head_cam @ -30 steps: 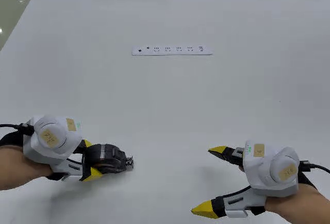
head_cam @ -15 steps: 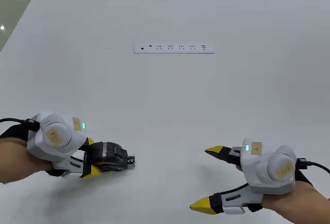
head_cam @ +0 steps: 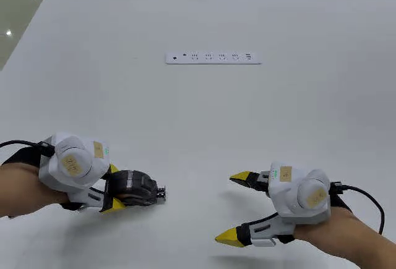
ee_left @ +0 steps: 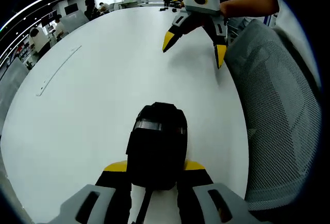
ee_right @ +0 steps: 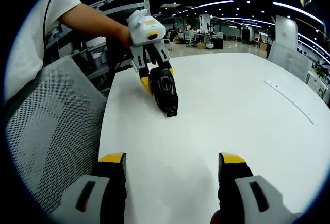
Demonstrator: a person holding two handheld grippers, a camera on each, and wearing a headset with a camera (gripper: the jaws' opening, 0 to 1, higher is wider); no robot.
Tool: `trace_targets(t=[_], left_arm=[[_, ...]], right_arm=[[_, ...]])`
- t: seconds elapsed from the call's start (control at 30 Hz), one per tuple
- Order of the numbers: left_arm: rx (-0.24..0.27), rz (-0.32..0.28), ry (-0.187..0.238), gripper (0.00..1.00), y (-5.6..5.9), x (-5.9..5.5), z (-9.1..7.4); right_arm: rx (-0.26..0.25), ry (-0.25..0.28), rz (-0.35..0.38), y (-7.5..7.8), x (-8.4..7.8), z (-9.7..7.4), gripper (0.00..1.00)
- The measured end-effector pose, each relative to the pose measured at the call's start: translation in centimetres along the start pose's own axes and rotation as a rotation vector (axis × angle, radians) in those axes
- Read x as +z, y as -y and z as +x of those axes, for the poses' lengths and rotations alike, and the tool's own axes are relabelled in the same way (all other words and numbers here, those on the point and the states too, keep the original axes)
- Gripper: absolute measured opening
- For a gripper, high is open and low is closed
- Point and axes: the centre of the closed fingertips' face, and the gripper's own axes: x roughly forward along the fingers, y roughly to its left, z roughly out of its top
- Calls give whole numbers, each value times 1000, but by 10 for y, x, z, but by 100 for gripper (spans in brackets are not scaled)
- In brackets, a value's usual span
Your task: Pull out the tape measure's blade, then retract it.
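Gripping tape measure [head_cam: 132, 188], left gripper [head_cam: 116, 187]; right gripper [head_cam: 232, 208] agape; blade [head_cam: 160, 191] seemingly retracted.

Grips the tape measure [ee_left: 157, 141] between the left gripper's [ee_left: 154, 166] yellow-tipped jaws, on the worktop [ee_left: 77, 110] near its edge by a mesh chair [ee_left: 278, 110]. Faces the right gripper [ee_left: 194, 49], jaws spread, farther along that edge.

The table [head_cam: 185, 114] is topped in smooth, matt white. The tape measure [head_cam: 135, 187] is cased in matt black plastic with a glossy panel, and the strip [head_cam: 213, 57] in white plastic. The left gripper [head_cam: 113, 188] and right gripper [head_cam: 232, 208] are shelled in smooth white plastic. Beside the table, grey mesh cloth is stretched over a chair [ee_left: 278, 105].
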Motion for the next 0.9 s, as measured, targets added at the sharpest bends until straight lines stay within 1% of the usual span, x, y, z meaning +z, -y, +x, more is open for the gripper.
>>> trace_targets(t=[0.23, 0.37, 0.63, 0.8, 0.9], left_arm=[[-1, 2, -2, 30, -1, -1, 1], [-1, 1, -4, 30, -2, -1, 1], [2, -1, -2, 30, -2, -2, 2], [2, -2, -4, 30, -2, -3, 2], [-1, -2, -11, 30, -2, -3, 2]], right_arm=[[25, -7, -19, 4, 4, 20, 65], [36, 5, -10, 7, 7, 31, 64], [59, 15, -27, 10, 16, 49, 59], [77, 17, -30, 10, 20, 59, 56], [97, 12, -37, 6, 21, 65, 54]])
